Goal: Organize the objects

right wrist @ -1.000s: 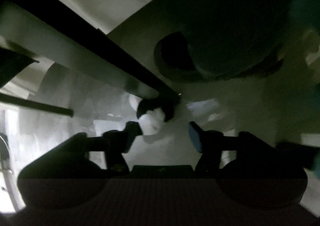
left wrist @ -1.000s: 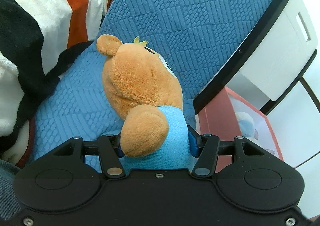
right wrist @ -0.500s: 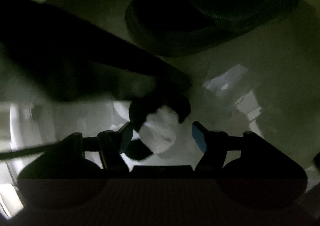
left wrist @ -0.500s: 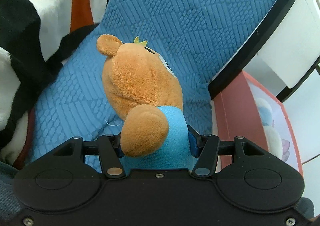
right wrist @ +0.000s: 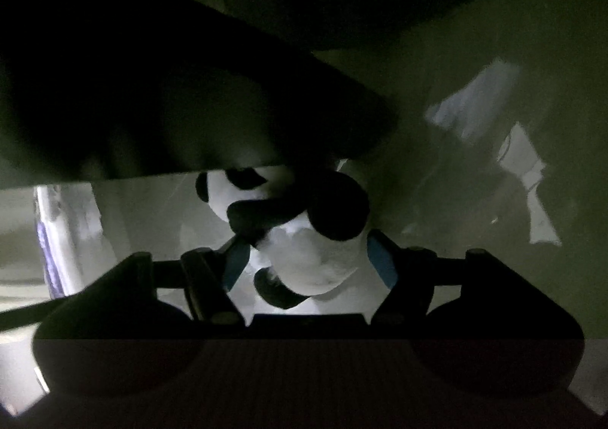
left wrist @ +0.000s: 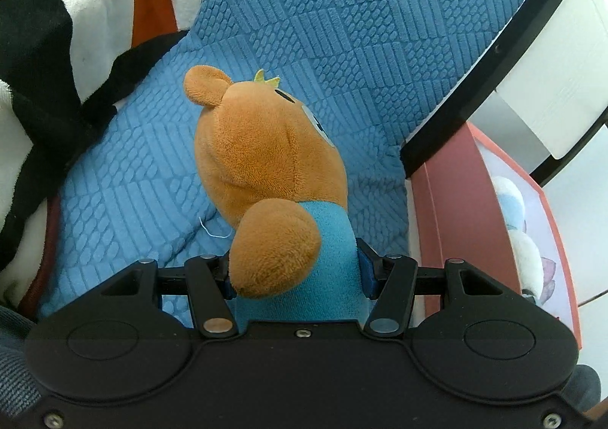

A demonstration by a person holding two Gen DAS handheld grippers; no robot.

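Blue quilted cushion [left wrist: 342, 34] formed the background, a striped blanket [left wrist: 57, 30] at its left. Over the cushion, the left gripper [left wrist: 294, 273] clenched a brown plush bear [left wrist: 266, 163]. In dim light, the right gripper [right wrist: 309, 261], jaws just widening, straddled a panda plush [right wrist: 304, 239]; pad contact was indiscernible.

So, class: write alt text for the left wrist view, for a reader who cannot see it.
The left gripper is shut on an orange bear in a blue shirt, held over a blue cushion. A striped blanket lies at left; a pink box stands at right.
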